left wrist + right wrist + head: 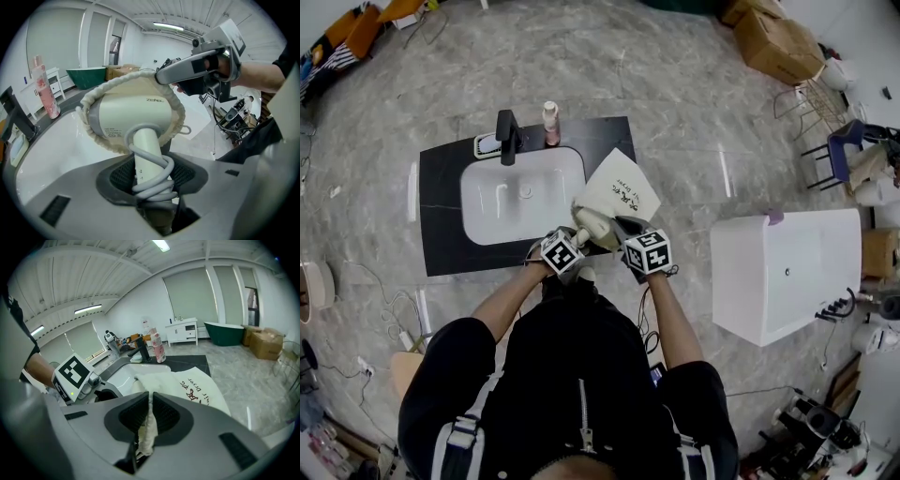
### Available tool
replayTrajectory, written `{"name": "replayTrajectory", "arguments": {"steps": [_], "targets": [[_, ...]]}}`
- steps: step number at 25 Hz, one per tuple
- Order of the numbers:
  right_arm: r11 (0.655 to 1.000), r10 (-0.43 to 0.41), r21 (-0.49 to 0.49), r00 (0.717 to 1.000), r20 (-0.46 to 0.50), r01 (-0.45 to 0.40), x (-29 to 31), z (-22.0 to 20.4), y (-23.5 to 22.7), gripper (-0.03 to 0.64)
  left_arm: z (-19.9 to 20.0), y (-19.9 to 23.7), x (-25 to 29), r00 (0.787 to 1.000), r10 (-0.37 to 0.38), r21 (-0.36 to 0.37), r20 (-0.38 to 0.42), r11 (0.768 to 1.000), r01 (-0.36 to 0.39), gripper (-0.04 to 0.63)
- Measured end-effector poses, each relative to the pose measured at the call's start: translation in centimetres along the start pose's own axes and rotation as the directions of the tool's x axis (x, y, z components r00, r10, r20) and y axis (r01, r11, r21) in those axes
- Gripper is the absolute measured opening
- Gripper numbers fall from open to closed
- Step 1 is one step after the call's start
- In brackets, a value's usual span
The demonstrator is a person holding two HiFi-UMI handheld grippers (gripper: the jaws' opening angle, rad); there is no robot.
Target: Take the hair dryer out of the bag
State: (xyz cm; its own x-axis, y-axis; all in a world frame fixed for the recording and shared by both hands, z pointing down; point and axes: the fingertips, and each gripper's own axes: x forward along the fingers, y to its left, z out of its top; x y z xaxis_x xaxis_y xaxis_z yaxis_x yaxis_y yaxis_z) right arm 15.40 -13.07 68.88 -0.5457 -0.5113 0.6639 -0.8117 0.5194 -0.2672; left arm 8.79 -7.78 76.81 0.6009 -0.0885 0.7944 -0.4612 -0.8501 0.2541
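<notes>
A cream hair dryer (136,110) sticks out of the mouth of a cream cloth bag (623,192) with dark print, held over the right edge of the sink. My left gripper (150,173) is shut on the dryer's handle, which has the grey cord wound round it. The bag's gathered rim (176,105) still rings the dryer's body. My right gripper (149,418) is shut on a fold of the bag's edge, and the bag (197,387) spreads out beyond it. In the head view both grippers sit side by side, left gripper (581,236) and right gripper (619,228).
A white sink (487,202) is set in a black counter (441,216), with a black faucet (507,134), a pink bottle (550,122) and a soap dish (486,145) at its far edge. A white cabinet (787,272) stands to the right, and cardboard boxes (773,42) lie at the far right.
</notes>
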Motion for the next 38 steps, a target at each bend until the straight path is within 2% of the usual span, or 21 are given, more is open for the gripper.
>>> {"name": "replayTrajectory", "arguments": {"steps": [19,27,38], "targets": [[1.0,-0.012,-0.003,1.0,-0.016,0.012,1.2,-0.7,0.6,0.035,-2.3,-0.1,-3.9,0.997,0.036,-0.047,0.074,0.998,-0.033,0.227],[1.0,-0.011,-0.01,0.999,-0.053,0.011,2.1,-1.8,1.0,0.035,-2.3,1.3,-7.2,0.986,0.087,-0.14,0.14,0.988,-0.068,0.227],[0.999,0.0,-0.05,0.989,-0.145,-0.007,4.5,-4.0,1.7,0.037,-2.1,3.4,-11.1,0.957,0.189,-0.241,0.221,0.961,-0.134,0.227]]}}
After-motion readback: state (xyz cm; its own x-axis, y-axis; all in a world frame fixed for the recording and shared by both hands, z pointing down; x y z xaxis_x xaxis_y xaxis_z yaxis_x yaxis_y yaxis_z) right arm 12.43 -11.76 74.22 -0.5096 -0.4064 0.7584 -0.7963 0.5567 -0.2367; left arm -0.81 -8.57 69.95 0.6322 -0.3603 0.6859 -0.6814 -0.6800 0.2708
